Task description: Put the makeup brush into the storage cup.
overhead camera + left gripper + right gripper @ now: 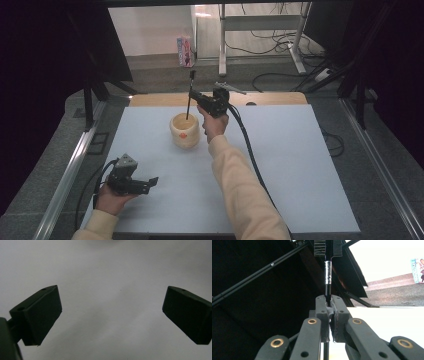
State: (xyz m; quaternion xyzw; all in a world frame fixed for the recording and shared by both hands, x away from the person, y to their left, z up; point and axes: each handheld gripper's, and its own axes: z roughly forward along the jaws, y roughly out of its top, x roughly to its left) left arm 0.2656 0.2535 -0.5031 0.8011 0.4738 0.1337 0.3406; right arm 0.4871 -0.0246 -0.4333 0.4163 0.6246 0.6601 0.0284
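A cream round pot [184, 134] with an orange mark stands on the white mat [280, 165], left of the middle. My right gripper [195, 96] is shut on a thin black brush [188, 100] that stands almost upright, its lower end inside the pot's mouth. In the right gripper view the jaws [329, 305] pinch the brush's stem [327, 275], and its comb-and-bristle head sits at the top. My left gripper [151, 182] rests low near the mat's front left corner. In its own view it is open [111, 312] over bare mat, with nothing between its jaws.
A wooden table edge [270, 98] runs behind the mat. On the floor beyond are a pink carton [185, 51], a white desk frame [260, 22] and loose cables. Metal rails [70, 170] flank the table. The right gripper's cable [250, 150] trails across the mat.
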